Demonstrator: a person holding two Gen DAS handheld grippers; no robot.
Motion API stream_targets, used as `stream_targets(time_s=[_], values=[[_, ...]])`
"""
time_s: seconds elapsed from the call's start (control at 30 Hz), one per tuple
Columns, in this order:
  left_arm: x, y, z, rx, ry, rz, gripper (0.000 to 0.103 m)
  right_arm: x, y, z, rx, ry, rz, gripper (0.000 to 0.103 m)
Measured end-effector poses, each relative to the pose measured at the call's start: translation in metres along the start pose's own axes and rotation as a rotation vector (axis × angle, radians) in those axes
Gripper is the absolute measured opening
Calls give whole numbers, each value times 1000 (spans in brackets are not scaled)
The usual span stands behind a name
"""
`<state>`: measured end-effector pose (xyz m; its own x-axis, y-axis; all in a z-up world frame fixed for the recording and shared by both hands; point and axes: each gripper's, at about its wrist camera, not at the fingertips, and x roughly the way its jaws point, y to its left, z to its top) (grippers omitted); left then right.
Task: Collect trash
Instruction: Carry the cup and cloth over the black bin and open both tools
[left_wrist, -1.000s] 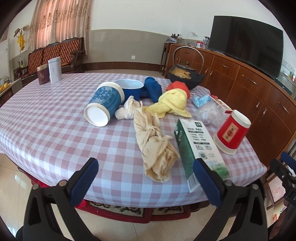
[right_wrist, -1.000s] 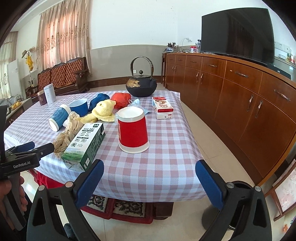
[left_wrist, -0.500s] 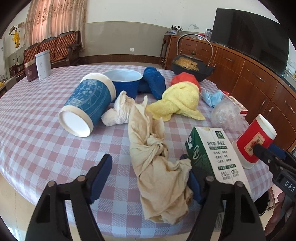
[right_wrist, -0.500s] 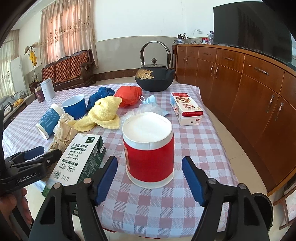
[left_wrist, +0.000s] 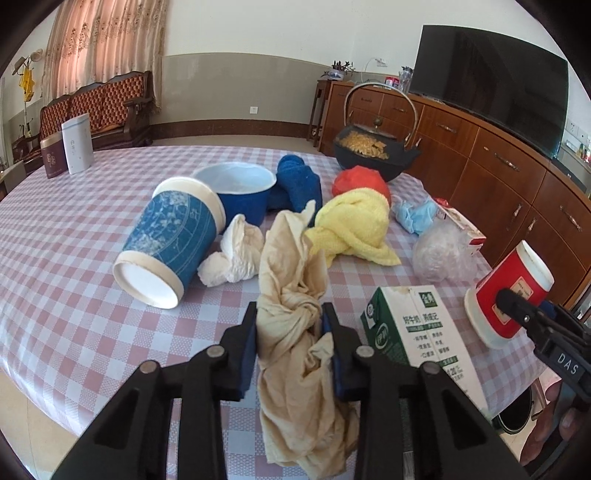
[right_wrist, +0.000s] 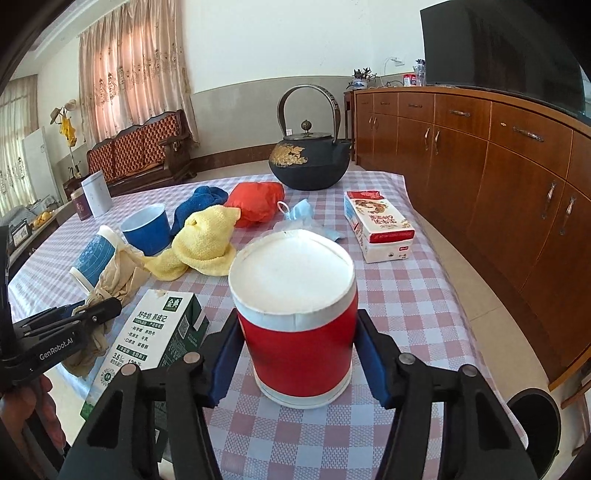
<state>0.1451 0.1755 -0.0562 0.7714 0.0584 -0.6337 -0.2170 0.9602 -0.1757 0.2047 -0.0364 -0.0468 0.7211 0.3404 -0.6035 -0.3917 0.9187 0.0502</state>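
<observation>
A knotted beige cloth (left_wrist: 295, 387) lies on the checked tablecloth (left_wrist: 74, 295) near the front edge. My left gripper (left_wrist: 290, 314) is closing on it, and both blue pads press into the knot. A red paper cup (right_wrist: 295, 288) stands upside down near the table's right side. My right gripper (right_wrist: 298, 325) is closing around it, with its pads against the cup's sides. The left gripper (right_wrist: 92, 314) shows at the left of the right wrist view. The right gripper (left_wrist: 517, 306) shows against the cup (left_wrist: 513, 273) in the left wrist view.
A green milk carton (left_wrist: 417, 332) lies between cloth and cup. Behind are a tipped blue cup (left_wrist: 170, 243), blue bowl (left_wrist: 240, 188), white tissue (left_wrist: 232, 254), yellow cloth (left_wrist: 351, 225), black kettle (right_wrist: 310, 162) and red-white carton (right_wrist: 376, 225). A dark bin (right_wrist: 532, 424) stands on the floor.
Both grippers came forward over the table edge. The left jaws narrowed from wide onto the beige cloth, and the right jaws narrowed around the red cup.
</observation>
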Motion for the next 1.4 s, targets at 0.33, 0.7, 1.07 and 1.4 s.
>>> stream_targets(time_s=[0.33,0.7,1.07,1.4], values=[[-42,-35,23,55,-92,-73,34,-42,-17,17,19,-91,-35,61],[-65,-116,14,184,-108,-220,34,-103,-68,7,53,-144,-146,61],[-59,-213,-6,312,-51,-380,34,-158,-161,-21,118,-150,-323,61],[-48,-312,-41,435,40,-573,34,-208,-240,-67,191,-121,-450,61]])
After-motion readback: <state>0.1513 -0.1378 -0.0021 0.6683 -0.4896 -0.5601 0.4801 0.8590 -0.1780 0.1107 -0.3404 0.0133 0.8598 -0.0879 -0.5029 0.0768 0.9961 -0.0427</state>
